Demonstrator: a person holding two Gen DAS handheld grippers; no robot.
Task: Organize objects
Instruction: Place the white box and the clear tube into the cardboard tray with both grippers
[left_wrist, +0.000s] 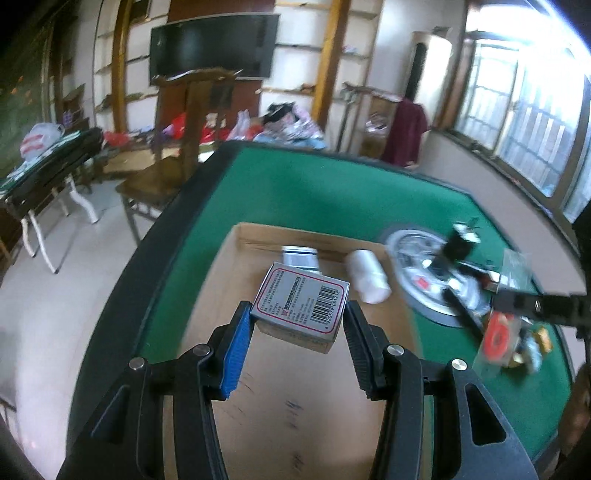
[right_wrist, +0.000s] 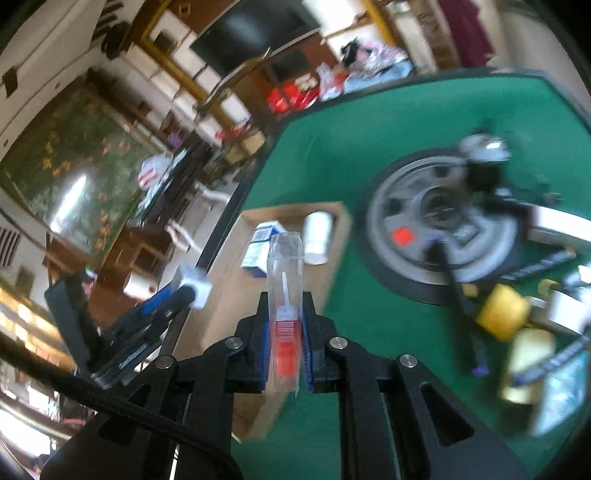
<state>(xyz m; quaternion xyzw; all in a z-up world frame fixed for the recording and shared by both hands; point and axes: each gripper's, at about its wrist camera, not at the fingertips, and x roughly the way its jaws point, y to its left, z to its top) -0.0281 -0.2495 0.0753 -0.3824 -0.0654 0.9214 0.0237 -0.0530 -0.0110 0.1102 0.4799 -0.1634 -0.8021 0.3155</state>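
A small grey box (left_wrist: 301, 306) with a red border and a barcode sits between my left gripper's (left_wrist: 297, 310) pads, which are shut on it above an open cardboard box (left_wrist: 280, 406). In that cardboard box lie a white roll (left_wrist: 367, 277) and another small box (left_wrist: 300, 256). My right gripper (right_wrist: 286, 301) is shut on a clear plastic packet (right_wrist: 286, 258) with a red card inside, held over the green table (right_wrist: 369, 129) beside the cardboard box (right_wrist: 295, 209). In the right wrist view the left gripper (right_wrist: 184, 291) shows at the left with its box (right_wrist: 195, 284).
A grey wheel-like disc (right_wrist: 443, 229) with black parts on it lies to the right of the cardboard box. A yellow roll (right_wrist: 502, 312) and several small items crowd the table's right side. A wooden chair (left_wrist: 177, 147) stands beyond the table's dark edge (left_wrist: 155, 251).
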